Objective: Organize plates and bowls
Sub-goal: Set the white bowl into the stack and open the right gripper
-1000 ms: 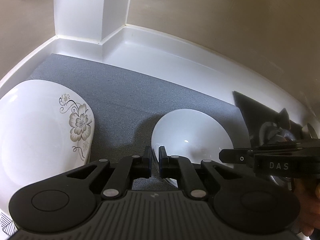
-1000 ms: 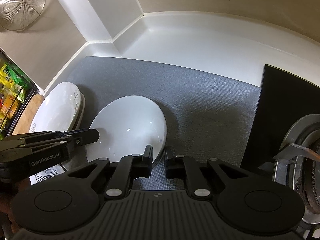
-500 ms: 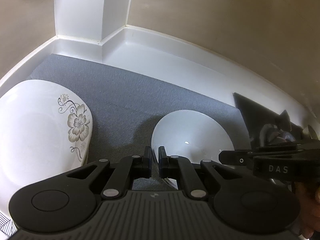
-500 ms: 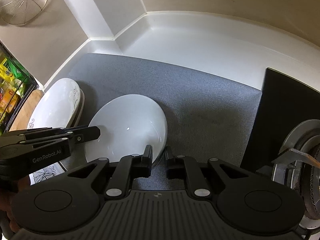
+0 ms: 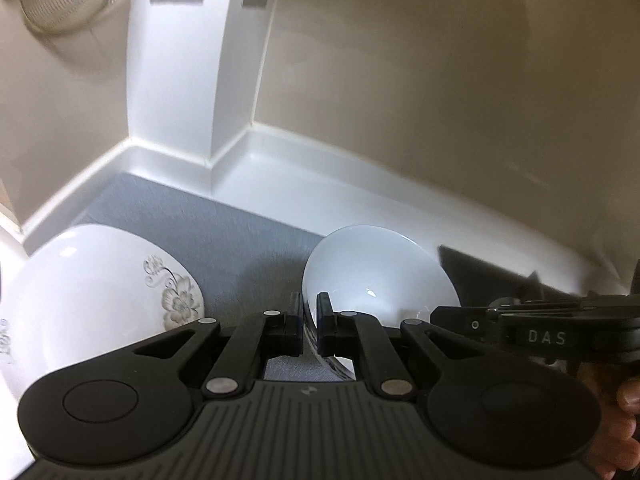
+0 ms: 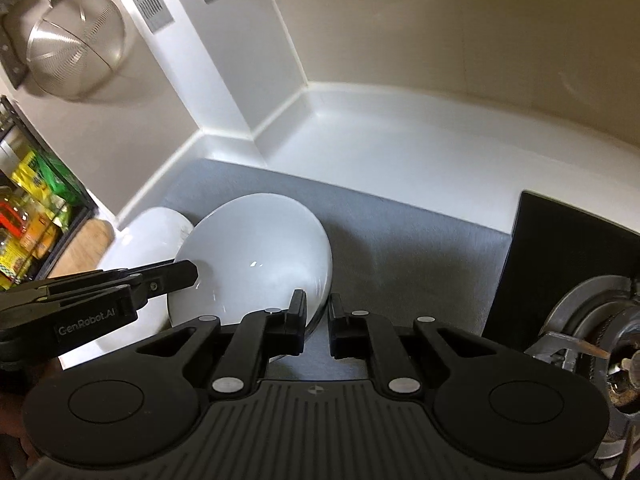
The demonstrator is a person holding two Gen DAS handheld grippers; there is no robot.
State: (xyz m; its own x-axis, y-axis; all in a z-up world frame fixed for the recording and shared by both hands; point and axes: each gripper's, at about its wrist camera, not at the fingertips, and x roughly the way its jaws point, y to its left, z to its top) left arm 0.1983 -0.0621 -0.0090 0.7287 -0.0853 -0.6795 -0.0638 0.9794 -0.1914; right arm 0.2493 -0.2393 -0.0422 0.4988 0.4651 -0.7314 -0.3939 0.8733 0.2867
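Grey fabric matting [image 6: 420, 248] covers the white counter corner, and against a second ago both cameras now tilt upward, showing more wall and the wire mesh strainer [image 6: 76, 46]. That suggests the plain white ceramic bowl [image 5: 376, 284] is being lifted off the mat. The left gripper [image 5: 309, 320] is clamped on its near rim; the right gripper [image 6: 317, 318] pinches the opposite rim. Likely it goes toward the flower-patterned white plate [image 5: 100, 292] lying just left.
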